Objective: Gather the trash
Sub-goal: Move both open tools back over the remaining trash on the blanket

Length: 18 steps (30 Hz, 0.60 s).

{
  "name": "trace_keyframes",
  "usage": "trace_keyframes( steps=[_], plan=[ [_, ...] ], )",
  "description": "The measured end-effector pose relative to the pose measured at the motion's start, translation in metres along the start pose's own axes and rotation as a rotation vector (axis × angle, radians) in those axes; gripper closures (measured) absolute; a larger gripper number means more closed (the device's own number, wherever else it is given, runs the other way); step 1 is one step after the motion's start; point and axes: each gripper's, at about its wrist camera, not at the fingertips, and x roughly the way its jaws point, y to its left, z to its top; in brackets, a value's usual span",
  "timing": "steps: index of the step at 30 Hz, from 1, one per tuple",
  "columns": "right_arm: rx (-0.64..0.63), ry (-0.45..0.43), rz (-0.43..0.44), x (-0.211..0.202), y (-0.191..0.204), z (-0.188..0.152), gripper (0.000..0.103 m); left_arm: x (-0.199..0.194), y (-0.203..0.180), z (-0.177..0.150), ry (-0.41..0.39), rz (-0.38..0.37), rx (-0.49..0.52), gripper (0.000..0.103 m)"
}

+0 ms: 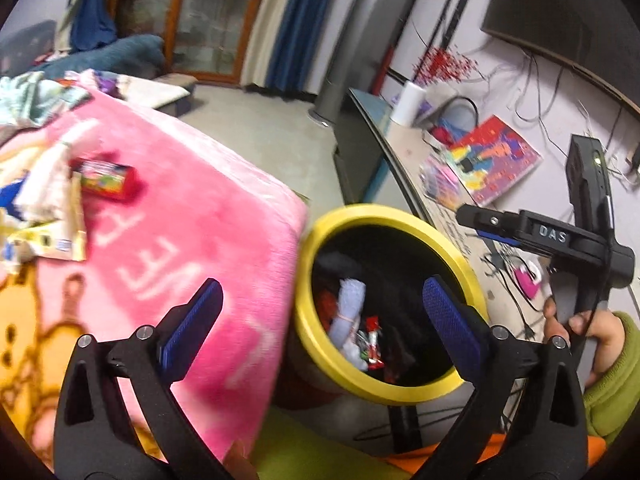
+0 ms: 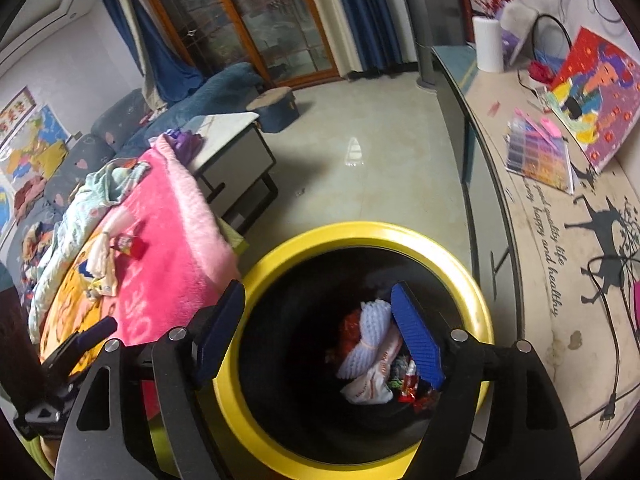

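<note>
Round bin (image 2: 362, 236): glossy yellow plastic rim, black interior, standing on the floor against the near corner of the pink blanket. Mouth faces up.

Contents, at the bottom of the bin: one white knitted bundle (image 2: 372, 328), ribbed texture, tied near its lower end with a thin band, long axis running from the far side of the bin toward the near side; one crumpled white wrapper with red print (image 2: 370, 386) under it; several small red-and-green foil sweet wrappers (image 2: 410, 380) beside it, crinkled.

Pink plush blanket (image 1: 192, 208): fleecy pile, pale lettering, a yellow cartoon figure at its near edge, draped over a low surface.

On the blanket, toward its far left edge: one short red cylindrical packet with a multicoloured label (image 1: 108, 178), lying on its side, long axis roughly parallel to the blanket's far edge; crumpled white and cream paper wrappers (image 1: 52, 200) touching its left end.

Left gripper (image 1: 320, 312): black frame, ribbed blue pads, jaws spread wide with nothing between them, one pad over the blanket's corner, the other over the bin rim.

Right gripper (image 2: 320, 332): same make, jaws well apart and empty, hanging over the bin mouth. A hand in a green sleeve (image 1: 588, 332) holds its handle.
</note>
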Motion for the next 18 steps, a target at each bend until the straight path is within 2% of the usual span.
trace_keyframes(
  steps=[8, 10, 12, 18],
  plan=[
    [-0.117, -0.078, 0.031, -0.02, 0.049, -0.001, 0.029, -0.03, 0.017, 0.004, -0.081, 0.07, -0.015, 0.011],
    [-0.148, -0.096, 0.035, -0.024, 0.06, -0.002, 0.022, -0.037, 0.023, 0.004, -0.099, 0.086, -0.026, 0.011],
    [-0.178, -0.113, 0.039, -0.027, 0.071, -0.004, 0.021, -0.044, 0.028, 0.004, -0.114, 0.101, -0.038, 0.011],
    [-0.261, -0.121, 0.051, -0.03, 0.096, -0.014, 0.02, -0.059, 0.038, 0.004, -0.157, 0.129, -0.057, 0.011]
  ],
)
